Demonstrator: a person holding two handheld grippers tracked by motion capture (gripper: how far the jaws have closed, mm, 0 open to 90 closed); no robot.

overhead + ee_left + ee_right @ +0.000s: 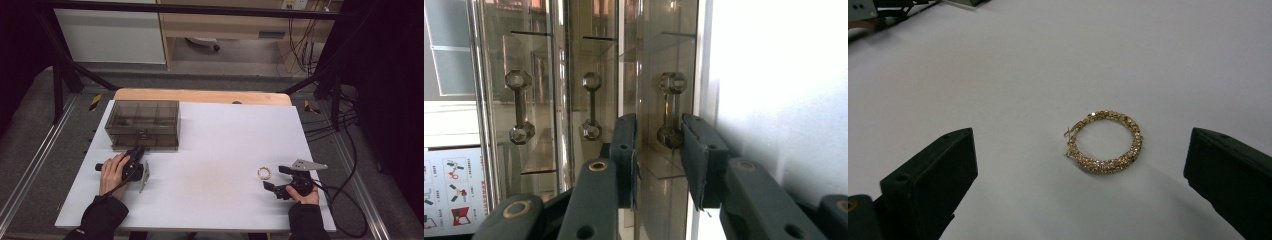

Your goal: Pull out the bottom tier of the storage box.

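My left gripper straddles the drawer handle of the smoky box, jaws narrowed, pads not clearly pressing. My right gripper gapes wide, holding nothing, aimed at the bracelet on the table, for stowing, I judge.

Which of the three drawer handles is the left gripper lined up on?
The rightmost handle in the left gripper view, next to the white table. It sits between the left gripper jaws; the other two handles stand off to the left.
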